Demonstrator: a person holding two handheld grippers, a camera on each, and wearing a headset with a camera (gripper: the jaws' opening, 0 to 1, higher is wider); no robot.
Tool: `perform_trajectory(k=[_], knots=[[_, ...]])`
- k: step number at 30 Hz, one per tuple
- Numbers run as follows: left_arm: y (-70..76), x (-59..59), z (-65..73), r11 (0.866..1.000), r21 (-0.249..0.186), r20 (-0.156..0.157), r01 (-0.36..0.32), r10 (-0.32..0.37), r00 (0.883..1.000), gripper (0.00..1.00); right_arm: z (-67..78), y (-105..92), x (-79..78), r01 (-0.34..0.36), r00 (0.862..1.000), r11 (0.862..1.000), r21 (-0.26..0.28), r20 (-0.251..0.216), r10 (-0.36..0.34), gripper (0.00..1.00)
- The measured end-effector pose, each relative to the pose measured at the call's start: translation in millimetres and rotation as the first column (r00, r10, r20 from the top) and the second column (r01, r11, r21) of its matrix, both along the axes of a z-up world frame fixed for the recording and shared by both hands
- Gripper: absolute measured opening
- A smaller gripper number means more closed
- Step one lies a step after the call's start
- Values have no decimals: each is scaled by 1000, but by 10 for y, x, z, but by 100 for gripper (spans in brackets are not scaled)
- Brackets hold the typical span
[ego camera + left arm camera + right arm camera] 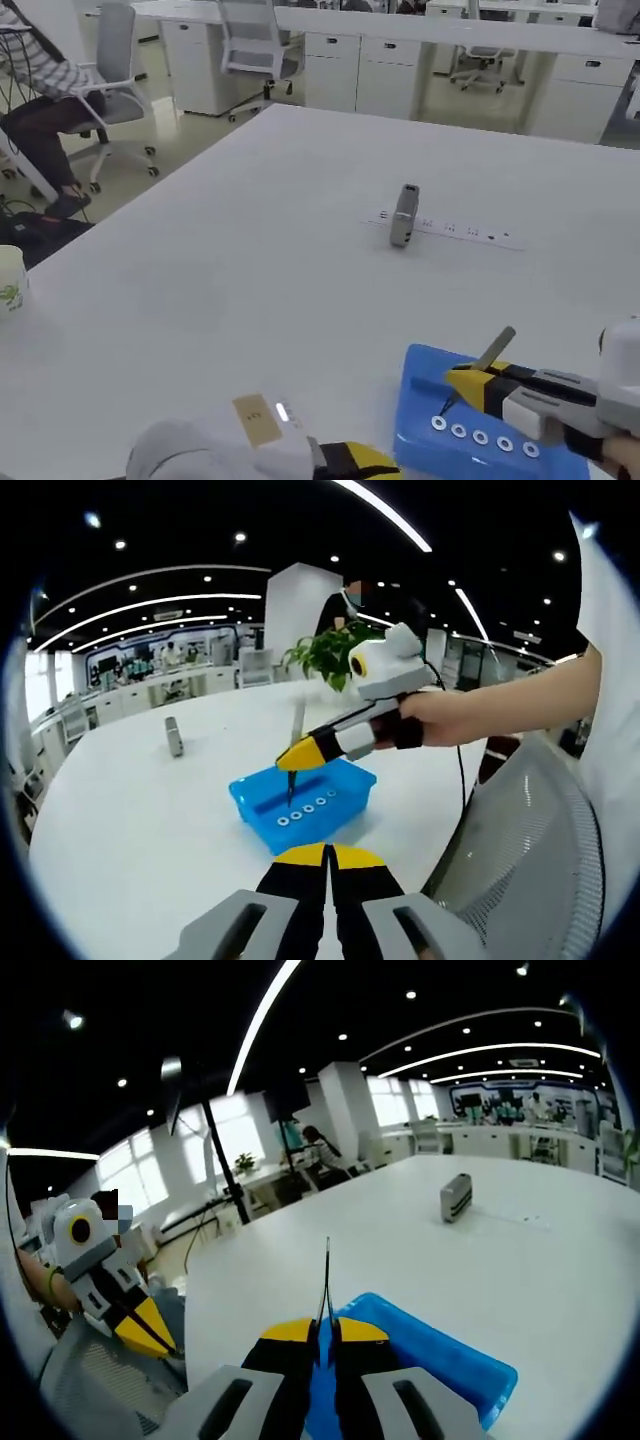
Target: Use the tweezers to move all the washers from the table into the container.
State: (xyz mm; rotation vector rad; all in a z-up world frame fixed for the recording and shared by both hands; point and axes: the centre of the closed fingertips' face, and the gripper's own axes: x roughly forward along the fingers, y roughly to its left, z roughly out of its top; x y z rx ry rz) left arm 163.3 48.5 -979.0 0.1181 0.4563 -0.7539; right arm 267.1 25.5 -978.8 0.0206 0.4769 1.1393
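A blue container point(428, 372) sits at the table's near right, with several washers point(481, 437) in a row on its floor. My right gripper point(466, 379) hovers over it, shut on silver tweezers point(495, 350) whose tips point down just above the washer row. The left gripper view shows those tweezers point(297, 720) over the container point(342, 776) and the washers point(308, 808). My left gripper point(328, 856) is shut on nothing, just in front of the container. In the right gripper view the tweezers point(326, 1275) stick out of the shut right gripper point(325, 1332) above the container point(445, 1360).
A grey block point(404, 214) stands on a white power strip point(455, 229) mid-table. A paper cup point(10, 282) is at the left edge. Office chairs point(255, 45) and a seated person point(40, 90) are beyond the table. A mesh chair back point(530, 870) is near my left gripper.
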Motion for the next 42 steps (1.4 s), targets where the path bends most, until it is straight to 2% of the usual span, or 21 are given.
perform_trajectory(k=[2, 3, 5, 6, 7, 8, 11, 12, 14, 17, 20, 22, 24, 27, 29, 30, 33, 35, 38, 39, 42], knots=[[17, 2, -11, 1000, -24, -33, -11, 11, 999, 0, 66, -37, -84, -10, 1000, 1000, 8, 13, 10, 3], [33, 16, -1, 999, -30, -31, -17, 16, 999, 0, 108, -60, -143, -17, 1000, 1000, 13, 19, 17, 3], [51, 36, 54, 995, -89, -41, -38, 34, 999, 0, 153, -94, -223, -31, 999, 999, 18, 29, 30, 3], [36, 33, 108, 990, -135, -54, -42, 34, 998, 0, 168, -125, -283, -43, 999, 999, 15, 31, 42, 3], [25, 34, 140, 986, -161, -60, -39, 29, 998, 0, 172, -147, -323, -52, 998, 999, 15, 28, 52, 3], [18, 27, 154, 985, -170, -69, -26, 14, 998, 0, 179, -175, -384, -66, 998, 998, 19, 23, 66, 3], [-44, 12, 153, 989, -143, -70, 26, -36, 997, 0, 175, -240, -521, -96, 995, 995, 24, 13, 95, 3], [-83, -4, 159, 990, -122, -63, 70, -78, 995, 0, 165, -256, -564, -109, 994, 994, 17, 15, 108, 3], [-139, -4, 206, 986, -113, -48, 122, -128, 991, 0, 121, -298, -668, -142, 990, 990, -13, 15, 142, 3], [-258, -3, 343, 969, -158, -50, 189, -199, 979, 0, 55, -340, -797, -188, 982, 981, -49, 20, 190, 3], [-348, 37, 464, 956, -165, -33, 241, -250, 968, 0, -11, -364, -952, -241, 970, 967, -85, 19, 243, 3], [-412, 74, 517, 951, -172, -50, 256, -268, 962, 0, -42, -380, -1014, -257, 966, 961, -98, 15, 260, 3], [-485, 118, 578, 947, -175, -43, 268, -279, 959, 7, -64, -399, -1078, -266, 963, 958, -111, 17, 269, 3], [-637, 81, 638, 926, -188, -46, 328, -342, 938, 17, -71, -435, -1154, -275, 961, 955, -109, 13, 278, 3], [-739, 37, 643, 912, -180, -53, 368, -383, 922, 19, -94, -470, -1185, -278, 959, 951, -134, 19, 282, 3], [-805, -6, 643, 899, -179, -53, 401, -416, 908, 20, -100, -486, -1202, -280, 958, 949, -143, 22, 286, 3], [-938, -94, 622, 872, -185, -81, 453, -473, 877, 22, -112, -517, -1267, -294, 953, 942, -164, 30, 302, 3], [-1003, -123, 595, 862, -166, -88, 478, -496, 864, 21, -134, -534, -1308, -306, 947, 933, -189, 40, 319, 3], [-1062, -150, 571, 852, -150, -91, 502, -518, 851, 17, -177, -547, -1340, -312, 943, 924, -221, 46, 329, 3], [-1083, -177, 562, 842, -146, -97, 519, -534, 840, 15, -192, -552, -1345, -310, 943, 922, -232, 50, 330, 3], [-1107, -217, 527, 826, -116, -99, 551, -562, 821, 10, -208, -561, -1347, -310, 940, 916, -256, 60, 335, 3]])
